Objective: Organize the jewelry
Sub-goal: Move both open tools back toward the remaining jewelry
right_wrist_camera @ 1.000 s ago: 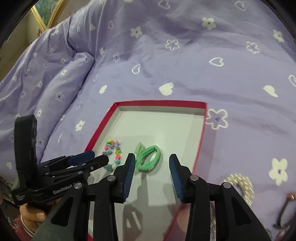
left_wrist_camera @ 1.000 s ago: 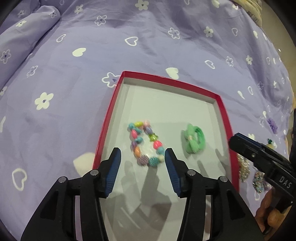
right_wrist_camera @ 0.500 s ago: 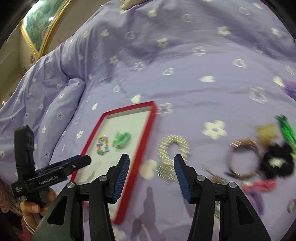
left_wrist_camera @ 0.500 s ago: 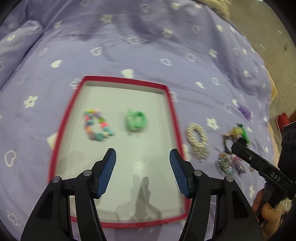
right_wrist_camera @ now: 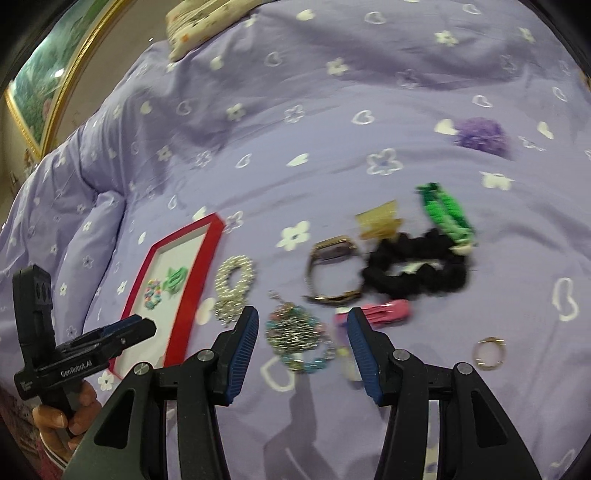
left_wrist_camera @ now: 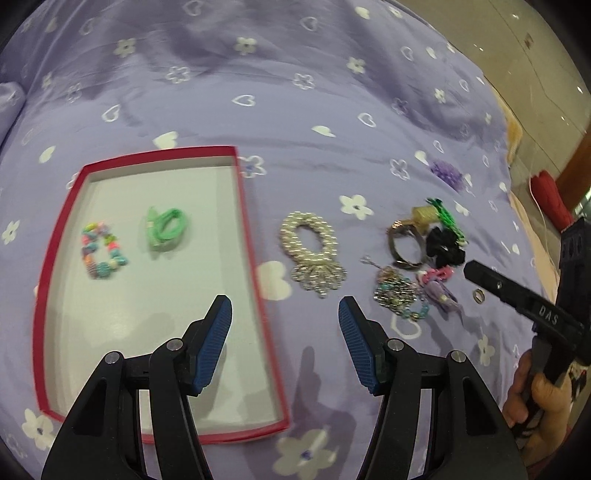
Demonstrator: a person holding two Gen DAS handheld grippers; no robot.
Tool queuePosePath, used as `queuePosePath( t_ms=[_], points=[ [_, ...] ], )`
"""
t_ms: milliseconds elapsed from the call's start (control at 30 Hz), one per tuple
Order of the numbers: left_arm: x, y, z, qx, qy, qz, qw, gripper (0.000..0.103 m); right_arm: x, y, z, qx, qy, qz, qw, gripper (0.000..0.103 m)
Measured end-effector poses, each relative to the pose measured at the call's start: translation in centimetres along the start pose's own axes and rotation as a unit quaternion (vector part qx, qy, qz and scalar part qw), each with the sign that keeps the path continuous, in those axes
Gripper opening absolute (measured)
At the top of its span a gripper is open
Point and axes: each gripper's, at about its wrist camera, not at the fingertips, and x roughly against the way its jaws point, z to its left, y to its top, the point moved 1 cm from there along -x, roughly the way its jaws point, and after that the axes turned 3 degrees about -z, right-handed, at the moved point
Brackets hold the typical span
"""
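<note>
Your left gripper (left_wrist_camera: 284, 334) hangs over the red tray's (left_wrist_camera: 245, 206) right edge, its jaws apart with nothing between them; they widened within the last second. Your right gripper (right_wrist_camera: 301, 338) is parted too, empty, above a tangled beaded chain (right_wrist_camera: 295, 332) on the purple bedspread (right_wrist_camera: 332, 110).

Only the left wrist view shows the tray whole: a shallow, white-floored box holding a multicoloured bead bracelet (left_wrist_camera: 101, 249) and a green hair tie (left_wrist_camera: 166, 229). Only the right wrist view shows a gilt picture frame (right_wrist_camera: 40, 99) and a patterned pillow (right_wrist_camera: 207, 22) beyond the bed.

Outside the tray lie a pearl bracelet (left_wrist_camera: 310, 240) beside its right edge, then a watch (right_wrist_camera: 332, 269), a black scrunchie (right_wrist_camera: 413, 269), a bright green braided band (right_wrist_camera: 443, 214), a pink clip (right_wrist_camera: 388, 312), a small ring (right_wrist_camera: 489, 352) and a fluffy purple pom-pom (right_wrist_camera: 480, 134).

Motion blur softens the loose pieces; a yellowish item (right_wrist_camera: 378, 219) by the scrunchie is hard to identify. Your right finger hides part of a pale lilac piece (right_wrist_camera: 345, 356).
</note>
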Motion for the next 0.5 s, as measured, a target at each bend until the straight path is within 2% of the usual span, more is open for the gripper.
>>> queuePosePath(
  t_ms=[233, 500],
  points=[
    [-1.4, 1.0, -2.6, -0.025, -0.015, 0.009, 0.9995, 0.059, 1.0, 1.2, -2.9, -0.014, -0.023, -0.018, 0.999, 0.052],
    [-4.7, 3.0, -6.7, -0.084, -0.049, 0.025, 0.9950, 0.059, -0.1, 3.3, -6.1, -0.007, -0.062, -0.010, 0.998, 0.052]
  ],
)
